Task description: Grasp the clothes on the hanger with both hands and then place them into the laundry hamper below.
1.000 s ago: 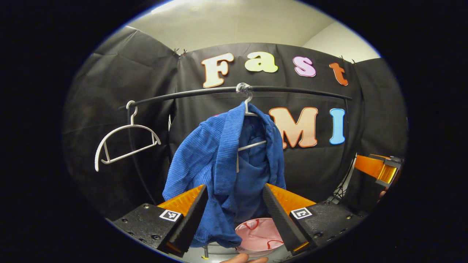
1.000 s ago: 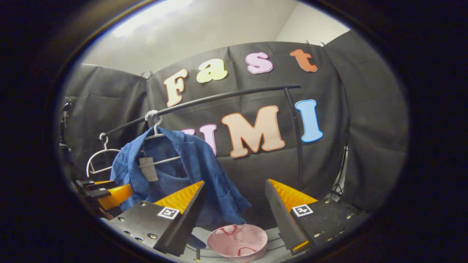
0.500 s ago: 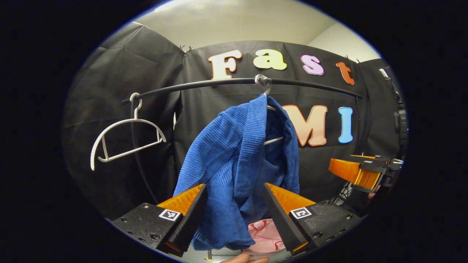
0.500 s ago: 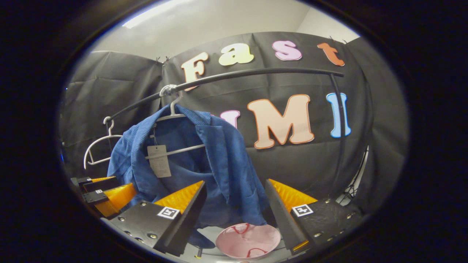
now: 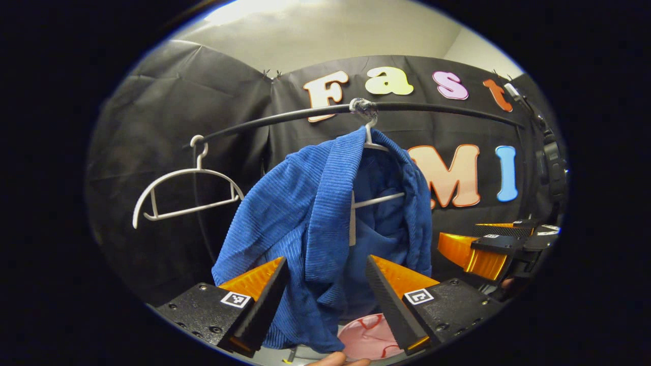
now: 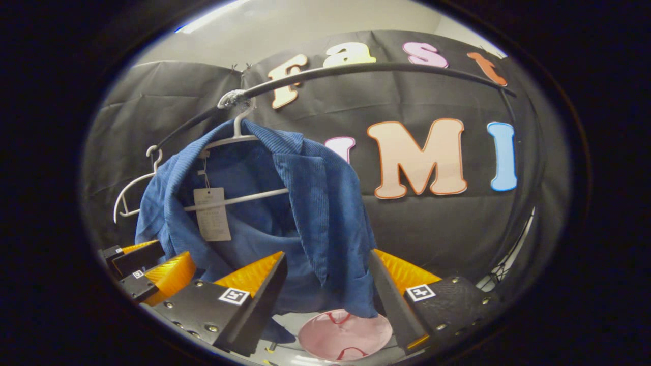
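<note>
A blue ribbed jacket (image 5: 320,213) hangs on a white hanger (image 5: 375,147) from a black rail (image 5: 432,108). My left gripper (image 5: 325,300) is open, and the jacket's front edge hangs in the gap between its fingers without being pinched. In the right gripper view the jacket (image 6: 305,203) drapes open with a paper tag (image 6: 211,213) inside. My right gripper (image 6: 325,300) is open just before the jacket's lower hem. A pink hamper (image 6: 343,335) stands on the floor beneath. Each gripper is visible from the other: the right gripper (image 5: 488,249) beside the jacket's right side, the left gripper (image 6: 147,274) at its left.
An empty white hanger (image 5: 185,190) hangs further left on the rail (image 6: 386,68). The rail's upright post (image 6: 519,203) curves down at the right. A fingertip (image 5: 338,360) shows at the bottom edge of the left gripper view.
Both grippers have come closer to the jacket, which looks larger now. The right gripper has shifted in toward the jacket's right side. Both stay open.
</note>
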Demonstrator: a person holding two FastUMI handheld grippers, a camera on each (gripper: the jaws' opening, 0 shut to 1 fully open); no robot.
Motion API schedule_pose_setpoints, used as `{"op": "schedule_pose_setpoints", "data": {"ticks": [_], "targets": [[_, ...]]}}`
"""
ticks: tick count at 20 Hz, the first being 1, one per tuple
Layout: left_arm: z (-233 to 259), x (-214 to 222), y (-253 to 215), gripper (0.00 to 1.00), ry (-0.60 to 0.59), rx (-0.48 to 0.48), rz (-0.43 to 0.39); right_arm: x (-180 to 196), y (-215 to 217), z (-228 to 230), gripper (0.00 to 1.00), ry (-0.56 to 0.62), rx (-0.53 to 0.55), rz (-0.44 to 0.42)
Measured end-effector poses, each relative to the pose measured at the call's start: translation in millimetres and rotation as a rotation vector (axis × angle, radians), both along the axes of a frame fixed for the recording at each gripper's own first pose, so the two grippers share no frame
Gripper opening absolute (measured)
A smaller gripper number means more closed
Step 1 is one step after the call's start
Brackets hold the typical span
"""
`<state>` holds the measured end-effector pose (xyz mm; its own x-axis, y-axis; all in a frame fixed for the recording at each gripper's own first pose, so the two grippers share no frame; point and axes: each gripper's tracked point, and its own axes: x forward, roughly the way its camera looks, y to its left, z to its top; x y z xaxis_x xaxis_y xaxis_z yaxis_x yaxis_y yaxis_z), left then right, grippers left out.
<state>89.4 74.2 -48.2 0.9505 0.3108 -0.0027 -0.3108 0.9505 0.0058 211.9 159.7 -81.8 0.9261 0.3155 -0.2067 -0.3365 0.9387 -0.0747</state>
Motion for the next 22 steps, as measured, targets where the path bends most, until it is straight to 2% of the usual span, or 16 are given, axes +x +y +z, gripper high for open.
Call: {"op": "schedule_pose_setpoints", "data": {"ticks": [1, 2, 5, 6, 7, 9, 11, 13, 14, 15, 16, 17, 21, 22], "targets": [[-2, 2, -1, 0.94, 0.009, 0.006, 0.027, 9, 1, 0, 0.99, 0.001, 0.005, 0.012], [-5, 4, -1, 0.94, 0.025, 0.009, 0.051, 16, 2, 0, 0.96, 0.001, 0.012, 0.026], [-10, 13, 4, 0.96, 0.042, 0.030, 0.132, 38, 11, 2, 0.96, -0.011, 0.020, 0.066], [-10, 17, 5, 0.96, 0.047, 0.039, 0.156, 46, 13, 4, 0.93, -0.023, 0.020, 0.074], [-10, 20, 8, 0.93, 0.049, 0.043, 0.178, 52, 17, 5, 0.96, -0.031, 0.021, 0.085], [-11, 23, 11, 0.93, 0.054, 0.041, 0.212, 61, 29, 4, 0.93, -0.035, 0.031, 0.116], [-10, 28, 18, 0.92, 0.053, 0.034, 0.243, 72, 36, 0, 0.96, -0.036, 0.019, 0.126], [-10, 33, 29, 0.92, 0.055, 0.027, 0.271, 81, 42, 0, 0.93, -0.059, -0.002, 0.127], [-9, 33, 33, 0.92, 0.054, 0.024, 0.283, 84, 47, -1, 0.99, -0.073, 0.000, 0.135], [-9, 33, 36, 0.92, 0.049, 0.020, 0.293, 90, 54, 1, 0.93, -0.077, 0.003, 0.141], [-10, 33, 40, 0.96, 0.047, 0.008, 0.298, 92, 60, -5, 0.93, -0.068, 0.006, 0.153], [-9, 37, 40, 0.94, 0.037, -0.005, 0.282, 96, 65, -8, 0.75, -0.062, 0.012, 0.156], [-8, 45, 49, 0.47, 0.055, 0.016, 0.222, 97, 68, -2, 0.06, -0.075, 0.041, 0.148], [-6, 44, 55, 0.35, 0.056, 0.028, 0.227, 95, 67, -2, 0.06, -0.083, 0.031, 0.156]]}}
